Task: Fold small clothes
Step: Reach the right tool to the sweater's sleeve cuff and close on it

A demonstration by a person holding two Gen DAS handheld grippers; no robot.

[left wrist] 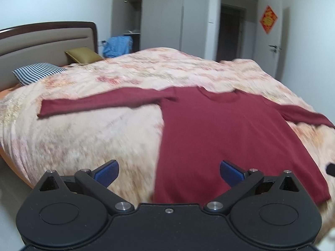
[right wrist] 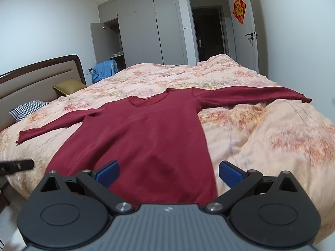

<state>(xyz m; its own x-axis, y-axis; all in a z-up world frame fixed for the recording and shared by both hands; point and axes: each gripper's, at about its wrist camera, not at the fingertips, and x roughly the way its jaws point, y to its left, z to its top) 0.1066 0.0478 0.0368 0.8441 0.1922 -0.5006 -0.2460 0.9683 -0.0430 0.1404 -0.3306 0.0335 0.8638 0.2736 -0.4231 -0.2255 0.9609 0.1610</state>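
Lying flat on the bed's floral quilt (right wrist: 261,125), the maroon long-sleeved top (right wrist: 146,129) has both sleeves spread, its hem at the near bed edge. Left gripper (left wrist: 169,172) and right gripper (right wrist: 168,172) hover above the hem, fingers spread wide, holding nothing. Wardrobe (right wrist: 108,41) door stands ajar, its contents indistinct. Left view is motion-blurred.

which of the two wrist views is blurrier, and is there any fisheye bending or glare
Left wrist view: motion blur smears the red shirt and quilt; the left gripper stays sharp. Right wrist view: mostly crisp, slight smear on the quilt at right beside the right gripper. Both views: walls and doorway bow, corners are dark, no glare.
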